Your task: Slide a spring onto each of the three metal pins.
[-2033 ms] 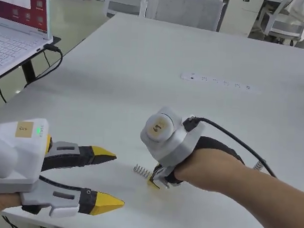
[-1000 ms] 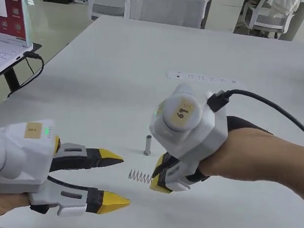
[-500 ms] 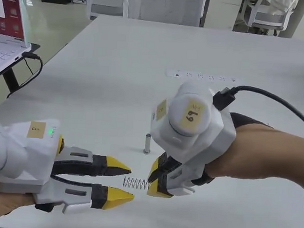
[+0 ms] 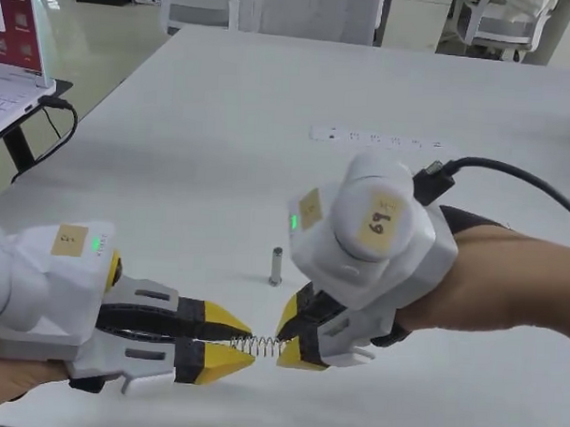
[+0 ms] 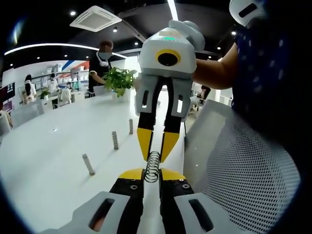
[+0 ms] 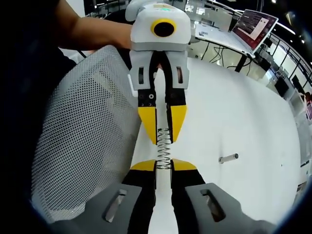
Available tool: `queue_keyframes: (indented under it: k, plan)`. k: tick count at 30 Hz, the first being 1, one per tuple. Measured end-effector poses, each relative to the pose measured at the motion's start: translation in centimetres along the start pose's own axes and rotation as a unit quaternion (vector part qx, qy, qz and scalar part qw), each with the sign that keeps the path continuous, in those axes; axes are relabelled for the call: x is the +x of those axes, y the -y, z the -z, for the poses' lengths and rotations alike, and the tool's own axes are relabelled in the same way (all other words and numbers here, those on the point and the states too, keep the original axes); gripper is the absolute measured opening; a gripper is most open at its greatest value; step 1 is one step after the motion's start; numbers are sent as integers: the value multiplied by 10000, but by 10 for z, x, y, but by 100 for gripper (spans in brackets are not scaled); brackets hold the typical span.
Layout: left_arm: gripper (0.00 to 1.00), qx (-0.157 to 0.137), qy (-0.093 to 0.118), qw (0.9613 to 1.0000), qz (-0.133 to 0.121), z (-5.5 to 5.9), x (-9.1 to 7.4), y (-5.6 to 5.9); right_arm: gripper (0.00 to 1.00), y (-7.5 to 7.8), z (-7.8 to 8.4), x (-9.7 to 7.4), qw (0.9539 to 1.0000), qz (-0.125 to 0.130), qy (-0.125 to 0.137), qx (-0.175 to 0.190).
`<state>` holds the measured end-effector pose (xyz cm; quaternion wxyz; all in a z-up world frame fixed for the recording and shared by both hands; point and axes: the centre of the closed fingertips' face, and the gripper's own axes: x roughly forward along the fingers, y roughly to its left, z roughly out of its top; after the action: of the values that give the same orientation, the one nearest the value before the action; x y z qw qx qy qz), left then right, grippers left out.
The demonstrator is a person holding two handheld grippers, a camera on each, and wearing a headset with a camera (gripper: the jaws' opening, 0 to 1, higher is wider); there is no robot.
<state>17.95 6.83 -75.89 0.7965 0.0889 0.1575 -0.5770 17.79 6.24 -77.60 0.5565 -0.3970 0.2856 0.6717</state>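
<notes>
A small coil spring (image 4: 260, 344) hangs level just above the white table (image 4: 222, 146), stretched between both grippers. My left gripper (image 4: 232, 347) is shut on its left end and my right gripper (image 4: 288, 340) is shut on its right end. In the left gripper view the spring (image 5: 153, 166) runs from my own yellow tips (image 5: 152, 174) up to the right gripper (image 5: 157, 144). The right gripper view shows the spring (image 6: 164, 146) between my tips (image 6: 164, 165) and the left gripper (image 6: 163, 124). One metal pin (image 4: 276, 268) stands just behind the spring. Three pins (image 5: 88, 164) (image 5: 115, 140) (image 5: 130, 126) stand in a row.
A white power strip (image 4: 377, 139) lies further back on the table. A laptop (image 4: 6, 35) with a black cable (image 4: 68, 122) sits off the left edge. A grey mesh chair (image 5: 239, 165) stands close beside the table. A cable (image 4: 511, 179) trails from the right gripper.
My left gripper moved right to the spring's free end and its jaws closed on it. The right gripper kept holding the other end, lifted slightly off the table.
</notes>
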Motion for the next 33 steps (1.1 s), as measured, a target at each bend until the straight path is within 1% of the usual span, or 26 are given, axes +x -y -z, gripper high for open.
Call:
queue_keyframes:
  k: [4,10,13,19,25,28,31,33]
  plan:
    - [3,-22,20,10000,51,-1,1,2,8,0,1,-1,10000,-24,43,17]
    - [2,-55,22,9999,111,-2,2,5,9,-2,1,0,9998,-68,131,135]
    - [2,-71,110,9998,141,-7,1,6,9,-2,3,4,9997,-98,138,176]
    - [2,-10,161,9997,160,-13,1,7,10,-3,5,8,9995,-119,152,247]
    - [3,-59,175,9997,143,-11,2,6,9,-2,5,5,9994,-91,171,275]
    - [3,-45,128,9998,154,-9,3,6,9,-2,2,1,9994,-81,161,290]
    - [3,-21,47,9999,155,-6,4,6,8,-2,-3,-3,9992,-86,210,333]
    - [3,-13,40,9999,141,-6,4,5,8,-1,-5,-6,9992,-54,208,343]
